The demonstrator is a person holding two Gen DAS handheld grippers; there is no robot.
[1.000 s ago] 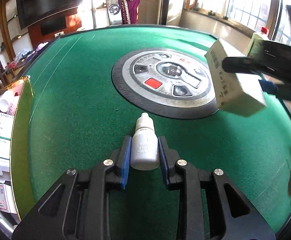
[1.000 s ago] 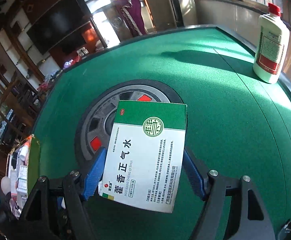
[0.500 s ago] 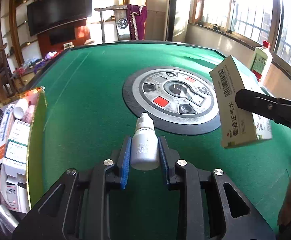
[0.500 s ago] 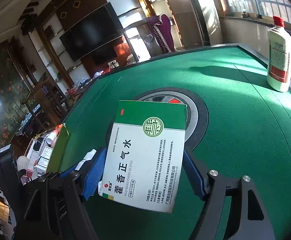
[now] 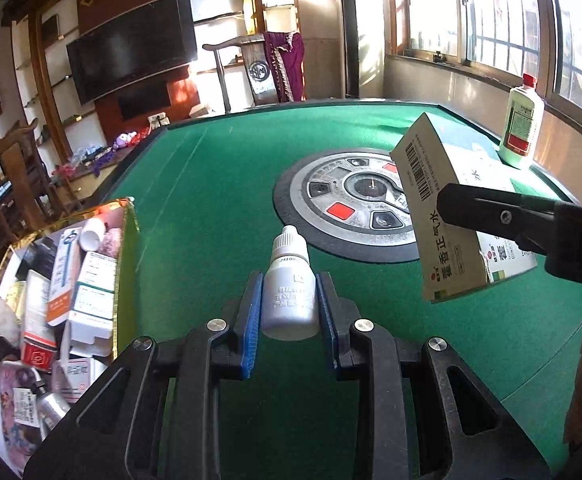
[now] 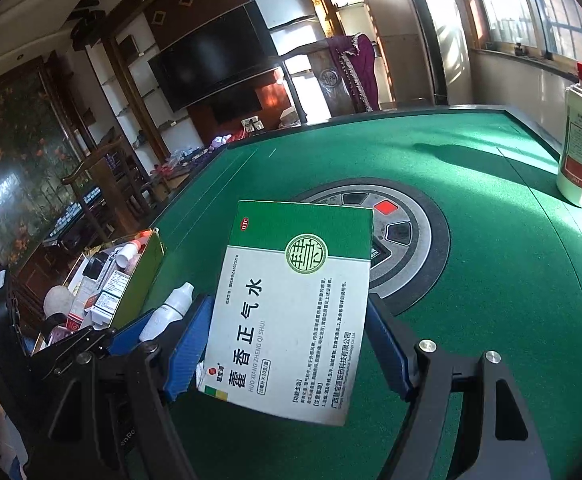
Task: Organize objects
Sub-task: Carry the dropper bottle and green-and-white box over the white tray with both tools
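My left gripper (image 5: 289,306) is shut on a small white dropper bottle (image 5: 289,288) and holds it above the green felt table (image 5: 211,184). It also shows in the right wrist view (image 6: 167,312). My right gripper (image 6: 291,344) is shut on a green and white medicine box (image 6: 291,304), held in the air to the right of the left gripper. The box also shows in the left wrist view (image 5: 443,208). A gold-walled box (image 5: 125,264) filled with medicine packs sits at the table's left edge.
A round grey control panel (image 5: 355,196) with red and black buttons sits in the table's middle. A white bottle with a red cap (image 6: 581,140) stands at the far right edge. Chairs, shelves and a television stand beyond the table.
Both grippers have risen and swung left with their loads, so the gold-walled box of medicine packs has come further into both views. Both grips are unchanged.
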